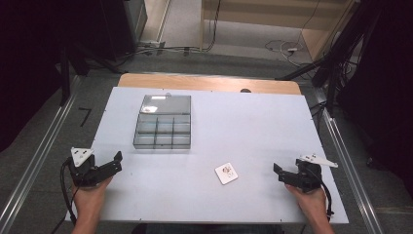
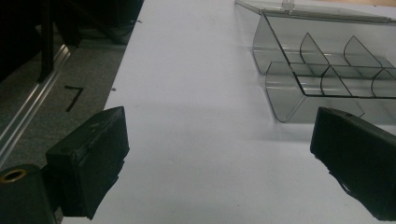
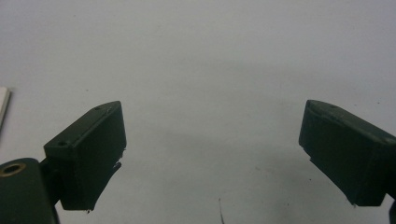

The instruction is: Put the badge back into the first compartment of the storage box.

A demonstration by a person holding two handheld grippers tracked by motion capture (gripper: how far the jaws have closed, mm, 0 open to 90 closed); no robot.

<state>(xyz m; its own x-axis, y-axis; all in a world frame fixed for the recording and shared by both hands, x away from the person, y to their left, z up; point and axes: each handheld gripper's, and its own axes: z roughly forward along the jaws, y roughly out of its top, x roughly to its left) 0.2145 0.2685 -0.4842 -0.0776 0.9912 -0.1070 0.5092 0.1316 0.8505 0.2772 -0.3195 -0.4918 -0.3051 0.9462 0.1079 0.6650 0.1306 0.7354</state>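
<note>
A clear grey plastic organiser box [image 1: 163, 123] with several compartments and its lid laid back stands on the white table [image 1: 253, 122], left of centre. A small white card [image 1: 226, 173] with a printed mark lies nearer the front, right of centre. My left gripper [image 1: 113, 163] rests at the front left, open and empty, with the box [image 2: 327, 70] ahead to its right. My right gripper [image 1: 280, 173] sits at the front right, open and empty, the card's edge [image 3: 3, 105] off to its left. Bare table shows between both pairs of jaws [image 2: 219, 154] [image 3: 212, 149].
A wooden strip [image 1: 209, 83] runs along the table's far edge. Metal rails [image 1: 34, 165] flank both sides, and cables [image 1: 282, 48] lie on the floor beyond. Dark stands rise at the back left and right.
</note>
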